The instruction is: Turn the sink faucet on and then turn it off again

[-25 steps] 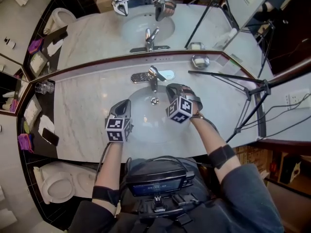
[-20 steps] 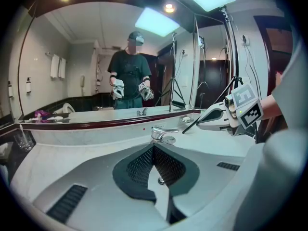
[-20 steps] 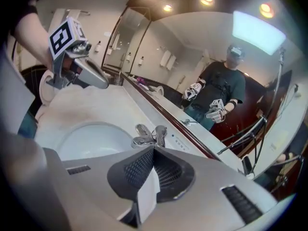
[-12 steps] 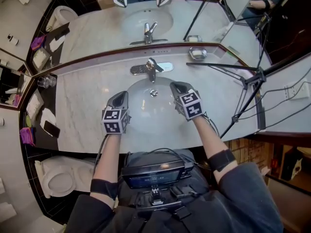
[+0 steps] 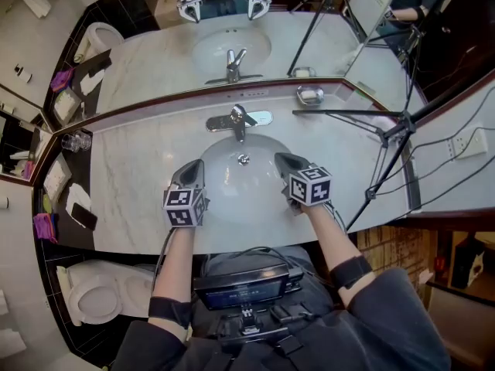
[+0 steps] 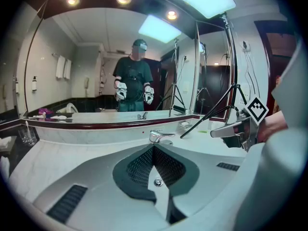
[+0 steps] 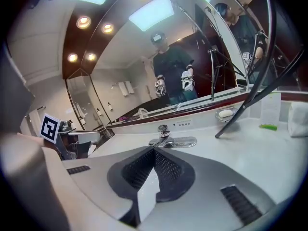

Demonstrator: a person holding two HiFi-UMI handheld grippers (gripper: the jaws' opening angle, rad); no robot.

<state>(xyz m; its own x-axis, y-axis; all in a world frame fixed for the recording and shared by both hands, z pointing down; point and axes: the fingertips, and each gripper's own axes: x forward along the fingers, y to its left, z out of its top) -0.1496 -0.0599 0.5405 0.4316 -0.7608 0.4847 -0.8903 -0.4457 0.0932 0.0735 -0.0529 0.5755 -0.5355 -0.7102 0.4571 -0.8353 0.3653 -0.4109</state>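
The chrome faucet (image 5: 236,120) stands at the back of the white oval sink (image 5: 232,201), its lever pointing toward the basin; I see no stream of water under it. My left gripper (image 5: 194,165) hovers over the basin's left side, shut and holding nothing. My right gripper (image 5: 281,159) hovers over the right side, also shut and holding nothing. Both are well short of the faucet. The faucet (image 6: 159,136) lies straight beyond the closed left gripper (image 6: 154,147) in the left gripper view. In the right gripper view the faucet (image 7: 164,138) sits just past the closed right gripper (image 7: 154,149).
A soap dish (image 5: 309,95) sits at the back right of the marble counter (image 5: 139,161). A black tripod (image 5: 387,130) leans over the counter's right end. Glasses (image 5: 73,140) and a phone (image 5: 81,216) lie at the left. A toilet (image 5: 97,296) is lower left. A mirror backs the counter.
My right gripper has pulled back from beside the faucet lever toward the basin's front and rolled so its marker cube faces up. The left gripper has barely shifted.
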